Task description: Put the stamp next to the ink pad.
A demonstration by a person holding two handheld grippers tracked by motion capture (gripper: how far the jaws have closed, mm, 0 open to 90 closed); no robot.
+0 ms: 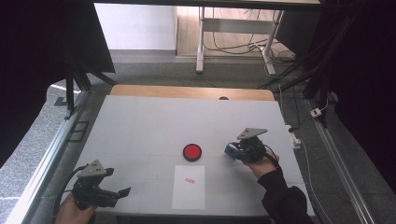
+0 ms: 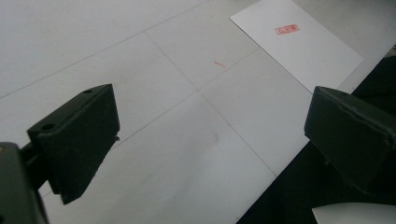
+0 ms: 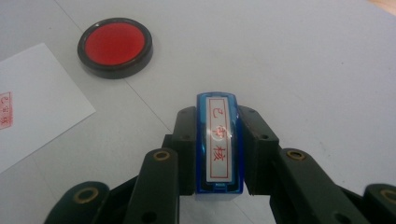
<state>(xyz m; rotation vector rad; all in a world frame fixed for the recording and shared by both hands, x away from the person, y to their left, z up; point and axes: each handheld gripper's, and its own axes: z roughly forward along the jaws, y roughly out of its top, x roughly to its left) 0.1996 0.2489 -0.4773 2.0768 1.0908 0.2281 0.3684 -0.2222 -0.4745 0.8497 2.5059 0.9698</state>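
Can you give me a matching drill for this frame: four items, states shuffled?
Items:
1. stamp
2. ink pad
3. paper
4. left gripper

States:
A. lies flat at the near table edge, with a red mark
B. jaws apart, nothing between them
C. round, black rim, red centre, beyond the paper
D. blue, clamped in the right gripper

Pairs: 1-D, 2-C, 3-A, 4-B
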